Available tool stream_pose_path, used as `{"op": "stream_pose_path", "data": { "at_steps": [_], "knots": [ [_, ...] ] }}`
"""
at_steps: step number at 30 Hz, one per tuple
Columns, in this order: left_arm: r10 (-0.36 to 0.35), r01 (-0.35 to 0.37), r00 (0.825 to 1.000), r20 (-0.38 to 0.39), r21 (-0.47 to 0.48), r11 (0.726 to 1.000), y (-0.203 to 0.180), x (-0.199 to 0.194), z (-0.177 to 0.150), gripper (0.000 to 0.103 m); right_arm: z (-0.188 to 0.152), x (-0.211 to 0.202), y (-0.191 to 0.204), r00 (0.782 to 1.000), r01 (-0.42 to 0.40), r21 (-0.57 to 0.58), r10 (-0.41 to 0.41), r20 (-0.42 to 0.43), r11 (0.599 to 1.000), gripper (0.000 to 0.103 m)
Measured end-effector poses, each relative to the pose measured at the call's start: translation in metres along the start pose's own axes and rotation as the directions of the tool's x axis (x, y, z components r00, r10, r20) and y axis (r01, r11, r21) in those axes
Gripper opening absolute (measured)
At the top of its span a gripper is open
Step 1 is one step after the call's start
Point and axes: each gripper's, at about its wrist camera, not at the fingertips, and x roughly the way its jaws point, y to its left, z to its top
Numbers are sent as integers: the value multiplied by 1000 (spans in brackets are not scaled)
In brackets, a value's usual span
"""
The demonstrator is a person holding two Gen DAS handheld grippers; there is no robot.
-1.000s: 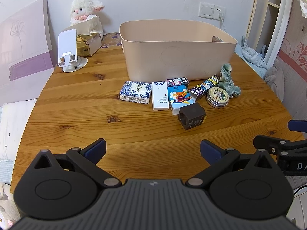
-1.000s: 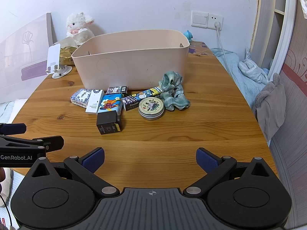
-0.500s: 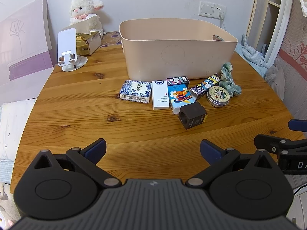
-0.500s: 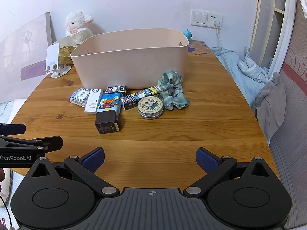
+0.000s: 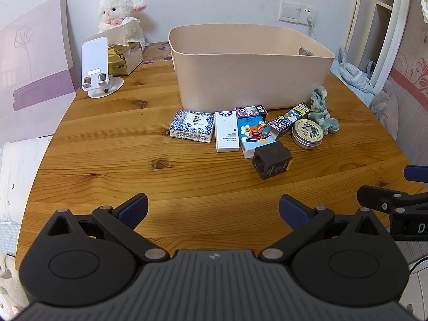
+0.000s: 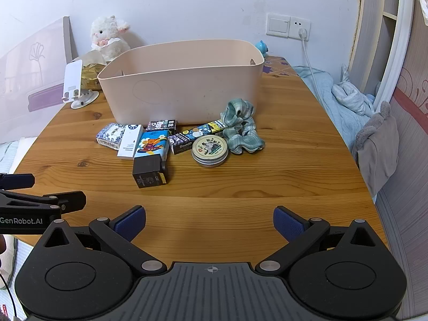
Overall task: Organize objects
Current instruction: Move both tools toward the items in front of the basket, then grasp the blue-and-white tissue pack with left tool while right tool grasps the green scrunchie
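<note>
i hold both grippers over the near edge of the desk (image 5: pixel 107 160), well short of the objects. the left gripper (image 5: pixel 213 208) has its fingers spread wide with nothing between them, and so has the right gripper (image 6: pixel 209 220) (each is visible at the edge of the other's view, so the two sit side by side and close).

hazard 1: the dark box (image 5: pixel 271 159) is the nearest item and touches the blue cartoon carton (image 5: pixel 254 133). in my judgement a low approach could push it into the row behind rather than pick it.

hazard 2: the white box (image 5: pixel 226 131), the blue-and-white patterned pack (image 5: pixel 192 125), the long printed carton (image 5: pixel 290 119) and the small black-and-white box (image 5: pixel 250 111) lie pressed together. one finger may land on a neighbour, so two items may lift at once or one may be flicked away.

hazard 3: the round tin (image 5: pixel 307 133) is low and smooth-sided. i expect a grasp across its rim to slip. the green cloth (image 5: pixel 322 112) just beside it is soft and may drag the tin.

hazard 4: the beige bin (image 5: pixel 251 80), the likely destination, stands directly behind the row with its wall nearly touching the rear items. reaching over may knock its rim, and both grippers working together may collide.

farther back, the phone stand (image 5: pixel 97 67), tissue box (image 5: pixel 125 56) and plush lamb (image 5: pixel 120 13) are well clear.
</note>
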Motion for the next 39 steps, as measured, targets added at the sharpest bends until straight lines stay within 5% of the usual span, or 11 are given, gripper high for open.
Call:
{"op": "stream_pose_path", "data": {
  "at_steps": [23, 39],
  "knots": [
    [17, -20, 999, -47, -63, 998, 35, 32, 17, 103, 24, 23, -4, 999, 22, 16, -23, 28, 1000, 103],
    [97, -97, 995, -32, -6, 995, 58, 94, 47, 103, 57, 89, -49, 997, 78, 119, -80, 17, 990, 103]
  ]
}}
